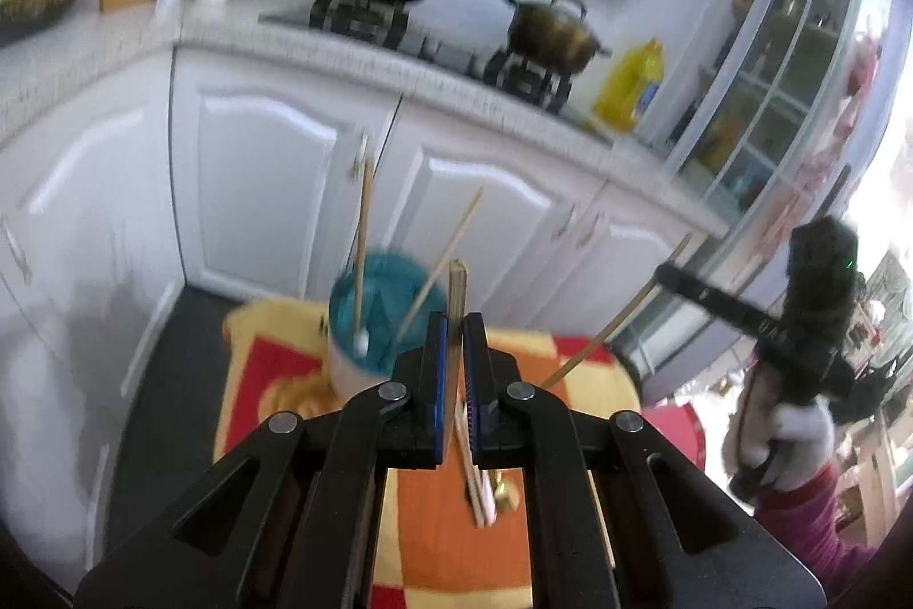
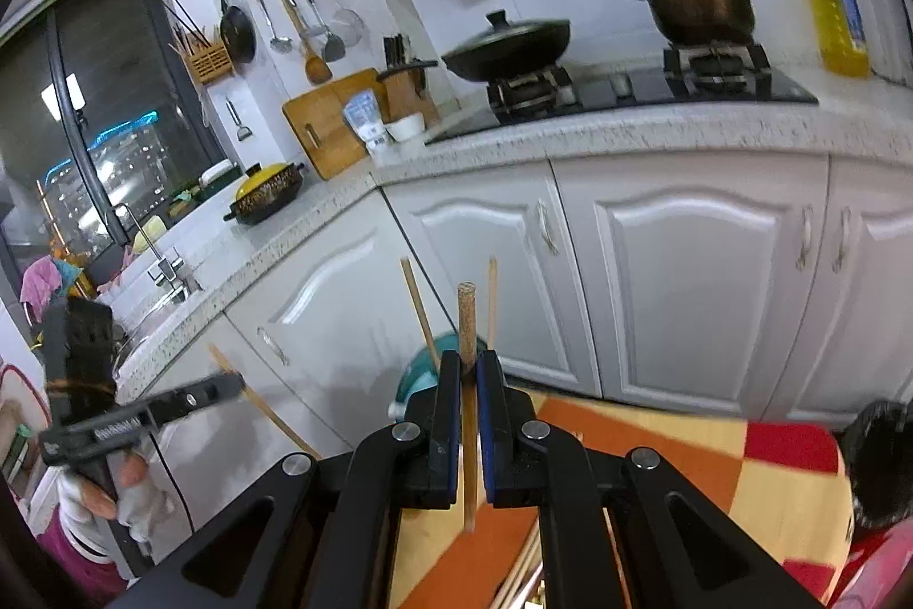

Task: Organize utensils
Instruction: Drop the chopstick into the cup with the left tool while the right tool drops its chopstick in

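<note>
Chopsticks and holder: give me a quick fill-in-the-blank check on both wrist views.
1. Each gripper's fingers are shut on a ____.
2. The teal cup already has ____ chopsticks standing in it.
3. The cup stands on a checked ____.
4. The stove carries a wok and a ____.

Missing words: chopstick; two; cloth; pot

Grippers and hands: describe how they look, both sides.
Both grippers, left gripper and right gripper, are matte black linkages with silver pivot pins and blue finger pads. Each hand wears a white glove over a magenta sleeve. White lettering marks the left gripper's side.
</note>
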Motion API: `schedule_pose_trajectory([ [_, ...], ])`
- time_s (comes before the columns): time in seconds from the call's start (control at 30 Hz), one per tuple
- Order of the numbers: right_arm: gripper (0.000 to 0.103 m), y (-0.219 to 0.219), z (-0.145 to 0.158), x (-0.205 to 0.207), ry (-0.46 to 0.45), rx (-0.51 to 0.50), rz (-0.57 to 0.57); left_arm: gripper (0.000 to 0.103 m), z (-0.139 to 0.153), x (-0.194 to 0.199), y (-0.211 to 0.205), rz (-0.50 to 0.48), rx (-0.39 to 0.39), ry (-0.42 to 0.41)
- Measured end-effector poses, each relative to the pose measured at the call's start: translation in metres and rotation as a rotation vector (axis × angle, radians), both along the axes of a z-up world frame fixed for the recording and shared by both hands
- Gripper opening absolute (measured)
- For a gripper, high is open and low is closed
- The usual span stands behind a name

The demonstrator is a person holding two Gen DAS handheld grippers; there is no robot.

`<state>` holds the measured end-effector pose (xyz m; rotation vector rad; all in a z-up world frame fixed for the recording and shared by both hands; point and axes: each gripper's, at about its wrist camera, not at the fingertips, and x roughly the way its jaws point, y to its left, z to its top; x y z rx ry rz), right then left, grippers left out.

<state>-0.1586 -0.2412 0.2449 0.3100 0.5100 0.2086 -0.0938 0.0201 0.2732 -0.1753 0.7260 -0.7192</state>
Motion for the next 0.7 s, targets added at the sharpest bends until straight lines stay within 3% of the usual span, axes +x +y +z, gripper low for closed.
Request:
schedule_pose_trajectory([
  [0.23,0.005,0.006,0.033,0.038,-0.037,-0.046,0.019,0.004,0.052,0.035,-0.015,0.034,0.02,-0.13],
  [0.33,0.005,0.01,0.035,0.062,-0.033,-0.065,0.02,0.004,0.055,0.056,-0.023,0.071,0.055,-0.169],
  [0.57,0.005,0.014,0.016,0.112,0.006,-0.076,0.034,0.004,0.023,0.093,-0.045,0.13,0.182,-0.194],
  [0.7,0.005,0.015,-0.016,0.135,0.07,-0.05,0.045,0.004,-0.007,0.102,-0.055,0.14,0.247,-0.193],
])
